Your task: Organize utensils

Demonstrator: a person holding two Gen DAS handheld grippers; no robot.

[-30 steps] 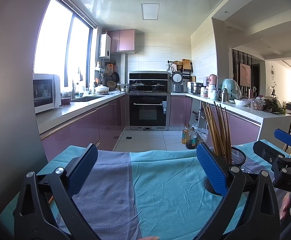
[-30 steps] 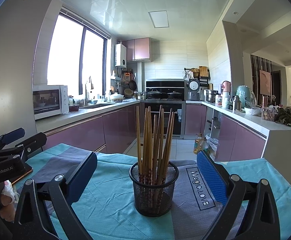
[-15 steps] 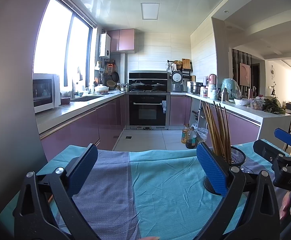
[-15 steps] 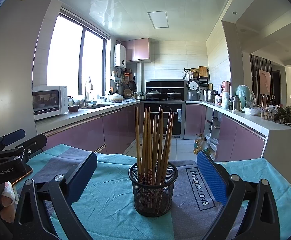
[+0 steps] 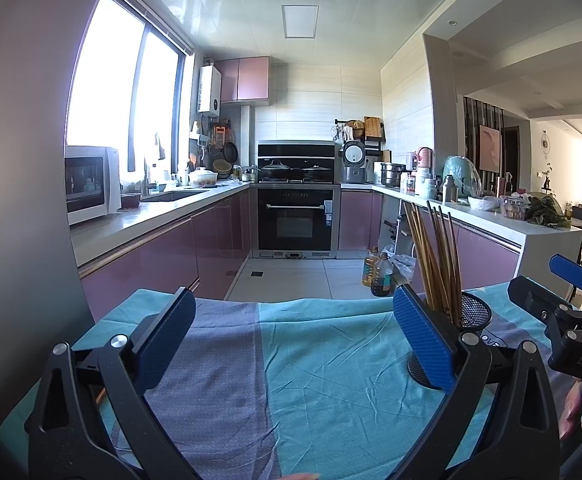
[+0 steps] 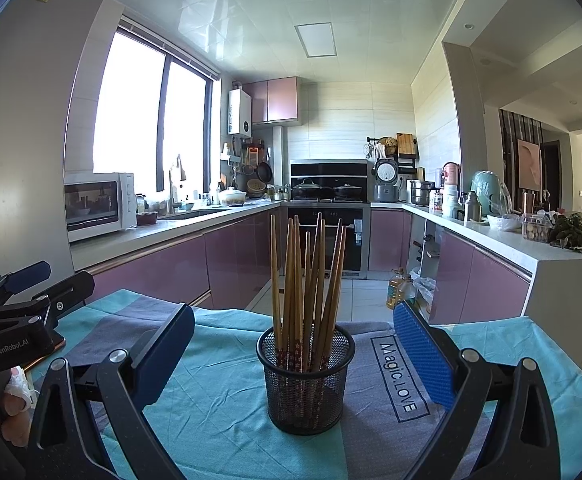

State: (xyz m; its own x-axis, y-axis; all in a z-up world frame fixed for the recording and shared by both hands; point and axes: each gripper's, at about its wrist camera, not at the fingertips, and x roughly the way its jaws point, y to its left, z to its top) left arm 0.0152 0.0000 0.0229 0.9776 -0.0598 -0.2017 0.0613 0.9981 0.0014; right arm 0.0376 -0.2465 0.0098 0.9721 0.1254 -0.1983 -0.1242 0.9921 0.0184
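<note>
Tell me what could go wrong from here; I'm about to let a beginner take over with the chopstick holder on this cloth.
The chopsticks stand tall and splayed in the light mesh holder; a sideways nudge from the open right gripper might tip it. The wrinkled tablecloth under it could drag and shift the holder. The open left gripper sits close to the holder's left, so the two grippers may collide.

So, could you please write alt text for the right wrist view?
A black mesh cup holding upright wooden chopsticks stands on a teal and grey tablecloth, centred between the open right tongs. A kitchen lies behind; the left tongs show at the left edge.
</note>
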